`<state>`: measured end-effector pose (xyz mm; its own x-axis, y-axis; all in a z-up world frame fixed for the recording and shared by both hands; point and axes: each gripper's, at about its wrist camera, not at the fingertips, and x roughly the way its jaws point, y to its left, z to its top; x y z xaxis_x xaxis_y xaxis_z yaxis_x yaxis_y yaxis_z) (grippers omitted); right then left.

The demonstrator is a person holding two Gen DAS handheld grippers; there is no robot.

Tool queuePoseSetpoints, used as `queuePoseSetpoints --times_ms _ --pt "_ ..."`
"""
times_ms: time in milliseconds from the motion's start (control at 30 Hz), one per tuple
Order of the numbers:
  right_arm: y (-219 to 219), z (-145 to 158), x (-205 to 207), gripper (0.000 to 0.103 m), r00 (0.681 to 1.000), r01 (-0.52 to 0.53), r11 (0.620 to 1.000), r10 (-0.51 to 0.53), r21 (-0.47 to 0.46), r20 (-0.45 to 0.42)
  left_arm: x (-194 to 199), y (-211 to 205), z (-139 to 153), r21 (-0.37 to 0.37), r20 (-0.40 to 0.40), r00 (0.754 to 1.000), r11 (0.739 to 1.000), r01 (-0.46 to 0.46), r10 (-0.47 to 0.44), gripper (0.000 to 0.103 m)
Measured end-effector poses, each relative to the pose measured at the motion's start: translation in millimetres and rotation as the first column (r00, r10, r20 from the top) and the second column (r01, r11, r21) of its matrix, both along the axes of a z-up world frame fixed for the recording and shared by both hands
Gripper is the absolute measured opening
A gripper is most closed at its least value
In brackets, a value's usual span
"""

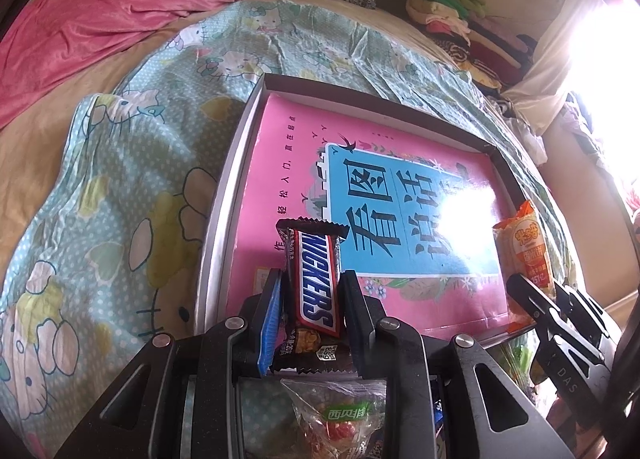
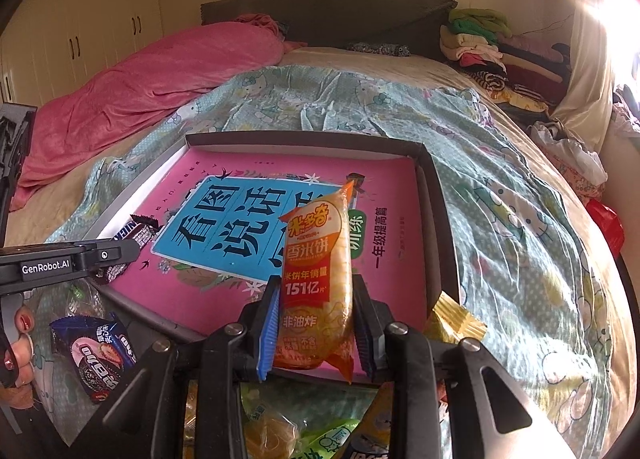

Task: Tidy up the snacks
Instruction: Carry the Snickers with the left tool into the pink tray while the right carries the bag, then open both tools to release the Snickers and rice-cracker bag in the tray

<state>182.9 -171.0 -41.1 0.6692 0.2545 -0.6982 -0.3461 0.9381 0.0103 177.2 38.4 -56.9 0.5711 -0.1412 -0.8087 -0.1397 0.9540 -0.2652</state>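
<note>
Snickers bar point(image 1: 316, 283) sits clamped between the left gripper point(image 1: 310, 291) fingers, upright, wrapper end pointing away from the camera, held over the near-left corner of the cardboard box point(image 1: 236, 163). Box lies on the Hello Kitty bedsheet point(image 1: 120, 187) and has a pink book point(image 1: 288, 163) flat on its bottom. At right edge of this left wrist view, the right gripper point(image 1: 540, 299) is closed on the orange rice cracker pack point(image 1: 520, 243), near the box's right wall. Below the left gripper body, a clear candy bag point(image 1: 340, 415) with a green label lies on the bed.

Right wrist view: right gripper point(image 2: 316, 323) fingers pinch the rice cracker pack point(image 2: 316, 279) on both sides, pack upright, over the near edge of the box point(image 2: 424, 187) above the pink book point(image 2: 400, 271). Left gripper point(image 2: 80, 259) enters from the left, shut on the Snickers bar point(image 2: 132, 235) at the box's near-left corner. Oreo pack point(image 2: 96, 355) lies on the bedsheet point(image 2: 500, 211) outside the box, near the person's hand point(image 2: 20, 343). A gold-wrapped snack point(image 2: 452, 323) sits just beside the box's near-right corner. More snack bags point(image 2: 304, 427) lie under the gripper body. Pink blanket point(image 2: 132, 91) is well apart at the bed's far left.
</note>
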Motion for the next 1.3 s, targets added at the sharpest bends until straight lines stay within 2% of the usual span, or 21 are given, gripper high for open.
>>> queuePoseSetpoints --times_ms 367,567,700,867,1133,1300 --pt "-6 4 -2 0.033 1.0 0.01 0.999 -0.011 0.033 0.006 -1 0 2 -0.011 -0.003 1.0 1.0 0.024 -0.024 0.03" --pt "-9 11 -6 0.041 0.999 0.007 0.997 -0.009 0.074 0.032 -5 0 7 -0.017 0.008 1.0 0.999 0.029 -0.029 0.031" --pt "-10 15 -9 0.042 0.999 -0.003 0.996 -0.001 0.088 0.045 -7 2 12 -0.022 0.018 0.999 0.999 0.032 -0.031 0.042" --pt "-10 20 -12 0.047 0.998 -0.014 0.994 0.007 0.107 0.064 -10 2 16 -0.028 0.025 0.999 0.999 0.031 -0.03 0.047" --pt "-12 25 -17 0.053 0.997 -0.007 0.992 -0.002 0.125 0.071 -14 8 25 -0.042 0.05 0.999 0.999 0.019 -0.017 0.063" --pt "-13 28 -20 0.057 0.997 -0.01 0.991 0.0 0.131 0.082 -19 10 35 -0.032 0.076 0.997 0.999 0.011 -0.008 0.069"
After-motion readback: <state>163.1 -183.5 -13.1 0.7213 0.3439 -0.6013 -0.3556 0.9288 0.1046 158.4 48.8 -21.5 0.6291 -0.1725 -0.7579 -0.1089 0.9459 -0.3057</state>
